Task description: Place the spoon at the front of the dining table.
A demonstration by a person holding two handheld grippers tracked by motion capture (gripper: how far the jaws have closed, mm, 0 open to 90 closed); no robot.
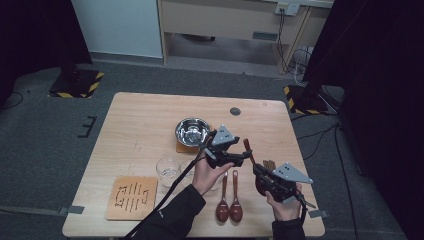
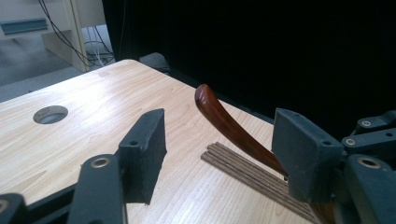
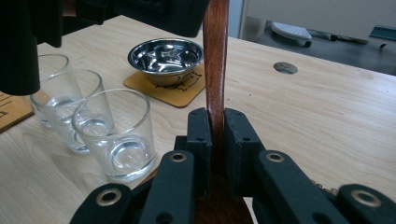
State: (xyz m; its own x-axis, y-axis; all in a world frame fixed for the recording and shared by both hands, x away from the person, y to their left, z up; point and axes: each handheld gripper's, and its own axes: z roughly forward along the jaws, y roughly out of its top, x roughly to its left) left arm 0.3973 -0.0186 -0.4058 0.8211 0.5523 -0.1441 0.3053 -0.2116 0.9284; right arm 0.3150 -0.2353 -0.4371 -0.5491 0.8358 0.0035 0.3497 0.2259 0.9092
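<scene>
Lower centre, high view: left gripper (image 1: 245, 150), jaws standing wide around nothing, closing on the wooden spoon (image 1: 247, 148) handle. Lower right: right gripper (image 1: 261, 176) clamping that spoon. Risk: a mistimed handover dropping it onto the chopsticks (image 1: 269, 164).

In the right gripper view the wooden spoon (image 3: 216, 56) runs off the top edge, so its handle end is cut off, and its lower part is hidden behind the right hand-held gripper (image 3: 216, 135). In the left gripper view the spoon's lower stretch disappears behind one jaw, and the chopsticks (image 2: 252, 172) are partly covered by it too. In the high view the spoon's bowl sits hidden under the right hand-held gripper, and the chopsticks are too small to count. The leftmost glass (image 3: 46, 70) is partly blocked by a dark gripper part.
</scene>
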